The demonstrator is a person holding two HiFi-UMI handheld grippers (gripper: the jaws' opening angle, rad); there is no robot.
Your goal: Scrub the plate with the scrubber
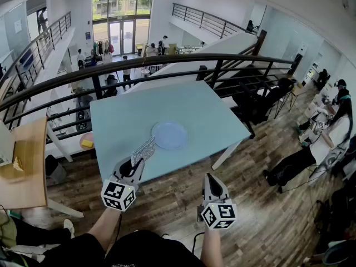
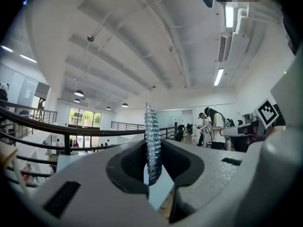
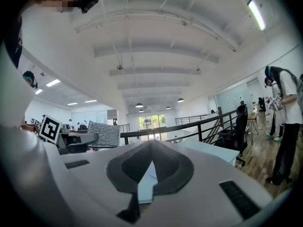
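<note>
Left tongs [image 1: 136, 166]: I grip the scrubber [image 1: 143, 151] firmly.
Right tongs [image 1: 212, 179]: pressed together, empty.
Plate [image 1: 169, 135]: mid-frame; I'd best lay the scrubber flat on it.

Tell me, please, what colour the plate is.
The plate is pale blue; the head view shows it best.

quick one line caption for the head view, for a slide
Left gripper holds the scrubber near the plate on the pale blue table; right gripper shut and empty.

the silvery mesh scrubber [image 2: 152, 143] stands on edge, pinched in my left gripper [image 1: 135, 164]; the pale blue round plate [image 1: 169, 135] lies flat just ahead, right of its tip.
</note>
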